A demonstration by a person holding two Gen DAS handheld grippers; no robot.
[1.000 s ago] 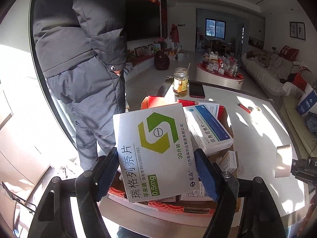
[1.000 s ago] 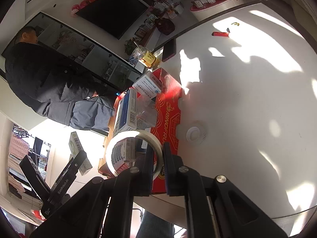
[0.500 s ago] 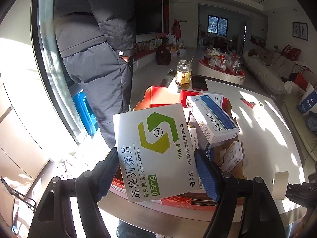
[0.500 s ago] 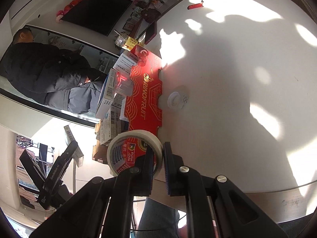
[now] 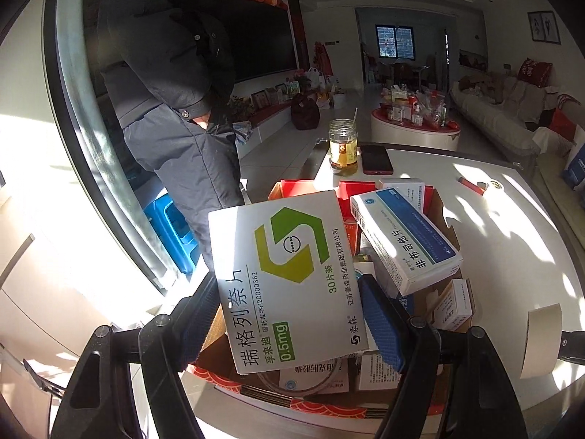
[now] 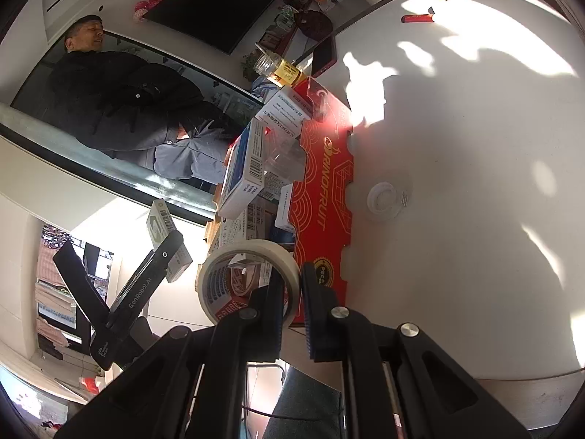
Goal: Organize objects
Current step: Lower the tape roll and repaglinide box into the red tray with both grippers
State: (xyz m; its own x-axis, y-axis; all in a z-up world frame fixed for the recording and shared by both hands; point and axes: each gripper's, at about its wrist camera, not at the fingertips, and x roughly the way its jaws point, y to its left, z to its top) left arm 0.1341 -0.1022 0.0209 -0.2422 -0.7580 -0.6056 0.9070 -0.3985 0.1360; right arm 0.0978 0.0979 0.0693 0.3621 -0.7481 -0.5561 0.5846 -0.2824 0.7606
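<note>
My left gripper (image 5: 289,314) is shut on a white medicine box with a green logo (image 5: 285,274) and holds it above the near end of the red cardboard box (image 5: 329,408). That red box (image 6: 325,197) holds several medicine boxes, with a blue and white one (image 5: 406,241) on top. My right gripper (image 6: 292,296) is shut on a roll of cream tape (image 6: 252,278), held upright just off the red box's near corner. The tape roll also shows in the left wrist view (image 5: 539,340). The left gripper with its box shows in the right wrist view (image 6: 161,252).
A white table (image 6: 475,128) carries the red box, a white round cap (image 6: 382,197), a glass jar (image 5: 343,146), a dark phone (image 5: 376,159) and a red lighter (image 5: 471,184). A person in a dark coat (image 5: 175,109) stands at the table's left side.
Both grippers have kept their hold. The left view has drifted toward the table over the red box. The right gripper with the tape has swung back closer to the red box.
</note>
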